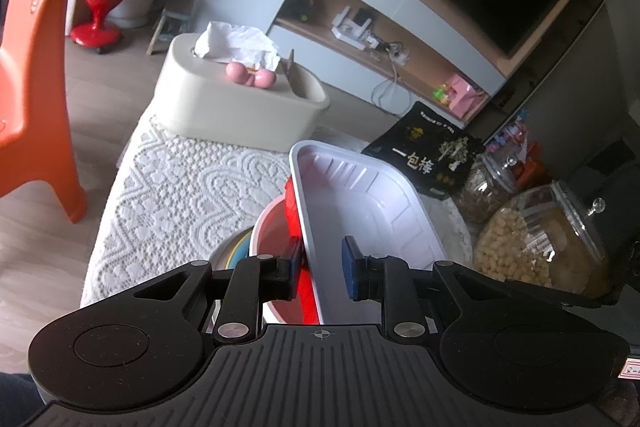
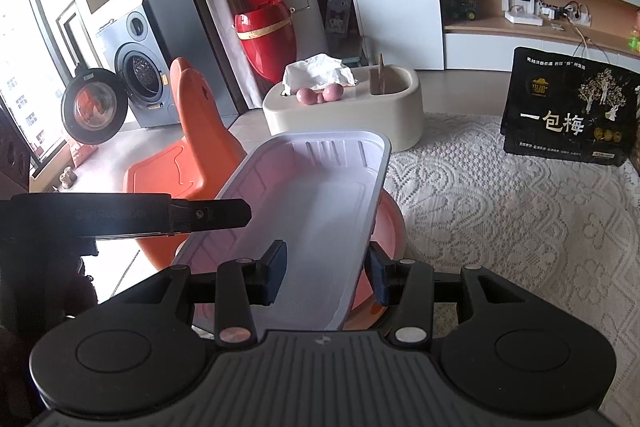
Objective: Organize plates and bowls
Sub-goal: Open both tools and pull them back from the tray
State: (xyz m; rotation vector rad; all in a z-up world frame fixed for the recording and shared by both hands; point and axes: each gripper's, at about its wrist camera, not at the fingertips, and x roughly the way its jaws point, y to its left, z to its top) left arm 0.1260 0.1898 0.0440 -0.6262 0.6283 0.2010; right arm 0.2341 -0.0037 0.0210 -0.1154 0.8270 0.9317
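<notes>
The white tray (image 2: 304, 211) is held tilted over the pink bowl (image 2: 390, 223) on the lace tablecloth (image 2: 500, 219), clamped by the right gripper (image 2: 326, 273) across its wall. Left gripper (image 1: 322, 267) jaws straddle the tray rim; contact cannot be told. Stacking step judged; next, the tray needs levelling and lowering into the bowl.

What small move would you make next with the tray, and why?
Probably lower the tray level onto the pink bowl: it sits tilted over the bowl, with the left tool and right tool each straddling a long rim.
</notes>
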